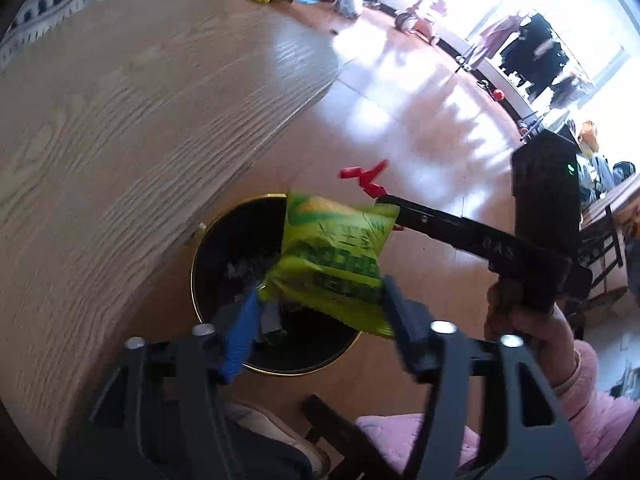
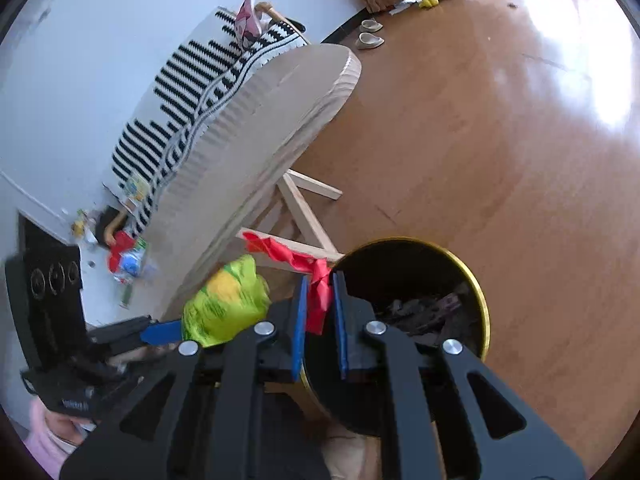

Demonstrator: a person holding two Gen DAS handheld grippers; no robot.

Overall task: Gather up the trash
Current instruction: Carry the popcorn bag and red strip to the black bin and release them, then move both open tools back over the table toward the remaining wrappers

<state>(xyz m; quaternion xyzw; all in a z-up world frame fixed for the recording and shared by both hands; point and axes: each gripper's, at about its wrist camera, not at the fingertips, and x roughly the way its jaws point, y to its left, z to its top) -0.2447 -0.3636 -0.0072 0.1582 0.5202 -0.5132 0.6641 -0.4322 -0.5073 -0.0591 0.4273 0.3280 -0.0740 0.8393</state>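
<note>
Both jaws were clamped on trash. Left gripper [image 1: 320, 300] pinched a green snack bag [image 1: 334, 256] between its blue pad and dark finger; bag hung over the bin [image 1: 208, 240], partly covering the opening. Print on the bag was too blurred to read. Right gripper [image 2: 320, 312] had its blue pads narrowed on a red wrapper [image 2: 318, 296], whose crumpled tail trailed up-left past the bin's gold rim [image 2: 476, 280].

In the right wrist view the green bag [image 2: 226, 304] showed at left beside one blue fingertip [image 2: 162, 332] of the left gripper; the other fingertip was hidden behind the bag. In the left wrist view the red wrapper [image 1: 366, 178] stuck out past the right gripper's [image 1: 390, 200] dark finger, the grip itself hidden behind the bag's edge.

Bin stood on the wood floor [image 2: 480, 140] just beside the table [image 1: 140, 120], its near side cut off by the gripper frames in both views. Dark contents inside [image 2: 432, 312], shapes hard to make out. Pink sleeve [image 1: 592, 400] and hand [image 1: 524, 316] held the right gripper's handle. More litter [image 2: 128, 260] lay by the wall, too small to identify.
</note>
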